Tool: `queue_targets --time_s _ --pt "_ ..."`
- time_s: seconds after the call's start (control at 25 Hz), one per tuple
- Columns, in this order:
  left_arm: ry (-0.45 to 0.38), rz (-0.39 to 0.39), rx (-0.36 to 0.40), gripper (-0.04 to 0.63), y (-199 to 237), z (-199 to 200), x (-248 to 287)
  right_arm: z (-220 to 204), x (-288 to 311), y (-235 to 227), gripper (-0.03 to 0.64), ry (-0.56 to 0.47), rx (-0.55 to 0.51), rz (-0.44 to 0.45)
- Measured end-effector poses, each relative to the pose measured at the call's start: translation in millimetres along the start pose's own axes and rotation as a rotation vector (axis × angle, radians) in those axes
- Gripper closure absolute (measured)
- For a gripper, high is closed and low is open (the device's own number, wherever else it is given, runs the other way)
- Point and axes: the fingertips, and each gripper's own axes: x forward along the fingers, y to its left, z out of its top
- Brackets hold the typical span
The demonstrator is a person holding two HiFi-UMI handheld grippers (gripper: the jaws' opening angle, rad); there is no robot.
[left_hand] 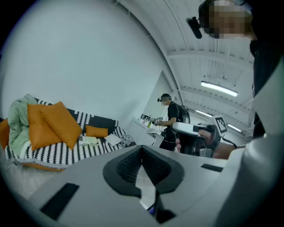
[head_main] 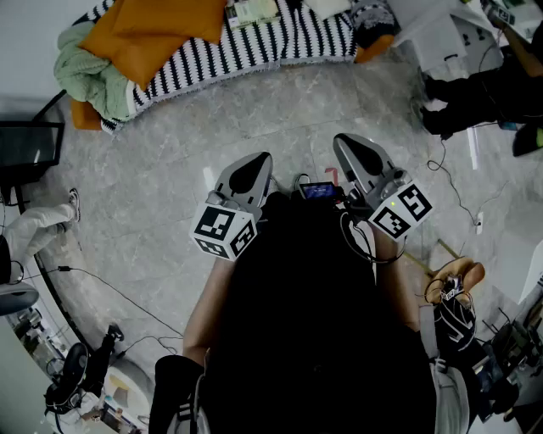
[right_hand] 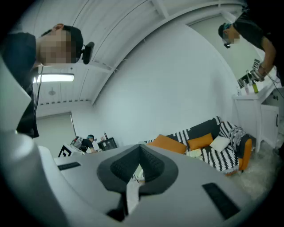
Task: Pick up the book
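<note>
The book [head_main: 254,12] is pale and lies flat on the seat of a black-and-white striped sofa [head_main: 254,47] at the far edge of the head view. It also shows as a small pale book [left_hand: 88,140] in the left gripper view and a small pale book [right_hand: 194,153] in the right gripper view, beside the orange cushions. My left gripper [head_main: 259,159] and right gripper [head_main: 344,140] are held close to my body, side by side over the grey floor, well short of the sofa. The left gripper [left_hand: 142,148] is shut with nothing in it. The right gripper [right_hand: 141,148] is shut and holds nothing.
Orange cushions [head_main: 161,30] and a green blanket [head_main: 89,76] lie on the sofa's left end. A person in black [head_main: 475,93] stands at a white table [head_main: 441,38] on the right. Cables [head_main: 450,186] trail over the floor. A dark screen [head_main: 30,148] stands at the left.
</note>
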Motion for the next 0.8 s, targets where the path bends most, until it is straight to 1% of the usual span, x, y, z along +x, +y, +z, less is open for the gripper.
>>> queue_targets --time_s 0.12,0.2,0.28,0.4,0.64,0.8 --pt "0.013 0.030 0.036 0.581 7.3 -3.4 -7.8 1.5 -0.3 1.5 0.600 -0.034 0.038 -0.008" --pt "0.022 0.047 0.053 0.581 12.1 -5.1 -13.2 -0.6 0.6 3.8 0.600 -0.029 0.034 -0.011" --pt "0.041 0.046 0.064 0.580 15.4 -7.7 -17.3 -3.3 2.3 6.3 0.600 -0.021 0.029 -0.015" --pt "0.059 0.032 0.050 0.580 20.3 -10.7 -21.6 -6.2 7.1 11.7 0.600 -0.011 0.022 -0.020" --pt "0.079 0.033 0.004 0.580 30.6 -16.3 -22.9 -14.4 7.9 15.2 0.600 0.023 0.018 -0.049" --pt "0.078 0.081 -0.004 0.581 44.0 -16.2 -18.4 -17.8 8.5 7.9 0.600 0.034 0.042 -0.071"
